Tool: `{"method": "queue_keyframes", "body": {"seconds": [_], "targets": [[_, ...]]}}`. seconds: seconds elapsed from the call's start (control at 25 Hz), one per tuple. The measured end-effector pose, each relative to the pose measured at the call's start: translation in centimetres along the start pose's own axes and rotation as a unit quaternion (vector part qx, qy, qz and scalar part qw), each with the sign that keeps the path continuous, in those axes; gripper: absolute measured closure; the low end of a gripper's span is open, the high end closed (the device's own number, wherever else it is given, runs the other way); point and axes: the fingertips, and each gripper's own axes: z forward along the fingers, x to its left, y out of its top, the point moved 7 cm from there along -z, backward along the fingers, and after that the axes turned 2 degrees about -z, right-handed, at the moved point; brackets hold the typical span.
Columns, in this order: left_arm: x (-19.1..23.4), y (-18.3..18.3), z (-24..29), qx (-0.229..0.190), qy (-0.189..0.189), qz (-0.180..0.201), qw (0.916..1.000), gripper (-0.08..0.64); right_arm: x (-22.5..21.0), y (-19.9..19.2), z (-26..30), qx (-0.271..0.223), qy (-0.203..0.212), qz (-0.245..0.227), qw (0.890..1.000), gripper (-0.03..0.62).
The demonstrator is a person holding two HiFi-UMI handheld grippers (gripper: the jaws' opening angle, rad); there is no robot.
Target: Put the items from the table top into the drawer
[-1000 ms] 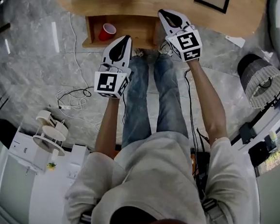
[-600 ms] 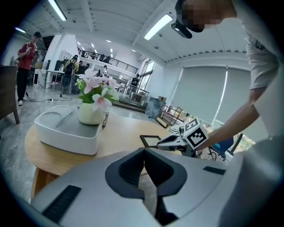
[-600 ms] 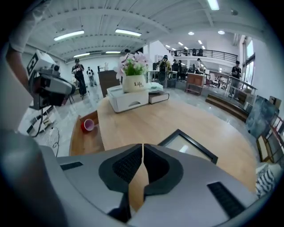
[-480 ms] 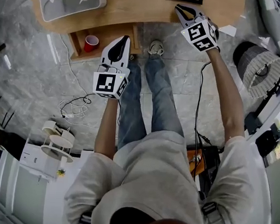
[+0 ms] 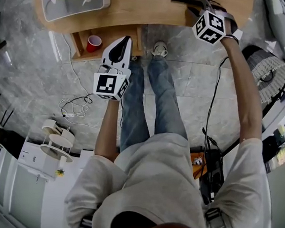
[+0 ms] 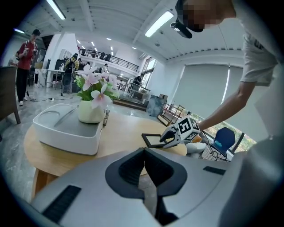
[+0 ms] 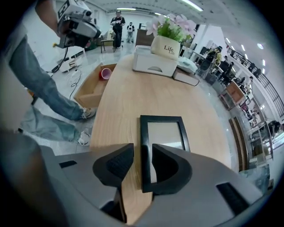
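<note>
Right hand-held gripper [image 7: 143,156] over table [image 7: 122,99], jaws just been opening, now apart, left edge of black picture frame [image 7: 163,133] between them, not pinched. Left hand-held gripper [image 6: 144,170] jaws together, empty, beside open drawer [image 5: 114,38] holding red cup [image 5: 94,43].

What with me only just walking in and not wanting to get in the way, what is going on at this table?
A person is clearing a wooden table with a gripper in each hand. The right gripper points down at a black picture frame. Its jaws have just been opening, with the frame's edge lined up between them but not gripped. The left gripper is shut and empty, held off the table. The open drawer holds a red cup. A white tray and a flower pot sit on the table.
</note>
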Motion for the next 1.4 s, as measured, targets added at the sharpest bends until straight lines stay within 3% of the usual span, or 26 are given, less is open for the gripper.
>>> {"method": "queue_keyframes", "body": {"seconds": [0.28,0.44,0.56,0.76,0.92,1.2,1.4], "targets": [[0.6,0.0,-0.2,0.002,0.004,-0.005,1.0,0.543,-1.3,0.1,1.2,0.039,0.045,-0.037,0.998,0.446],[0.9,-0.1,-0.4,0.001,0.007,-0.007,1.0,0.543,-1.8,-0.5,1.9,0.06,0.063,-0.018,0.996,0.466],[1.4,-0.3,-0.8,0.0,0.012,-0.008,0.9999,0.543,-1.8,-0.6,2.0,0.057,0.06,-0.006,0.997,0.471],[1.8,-0.3,-1.3,-0.002,0.016,-0.01,0.9998,0.543,-1.0,-0.4,1.8,0.059,0.033,-0.026,0.997,0.506],[2.0,-0.3,-1.6,-0.004,0.019,-0.008,0.9998,0.543,-0.6,-0.3,1.9,0.06,0.024,-0.006,0.998,0.511],[2.4,-0.8,-2.8,-0.006,0.023,-0.008,0.9997,0.543,0.9,2.2,0.9,0.013,0.001,0.031,0.999,0.511],[3.1,-1.6,-4.7,-0.012,0.035,-0.016,0.9992,0.543,3.5,6.8,-0.1,-0.035,0.003,0.003,0.999,0.511]]}}
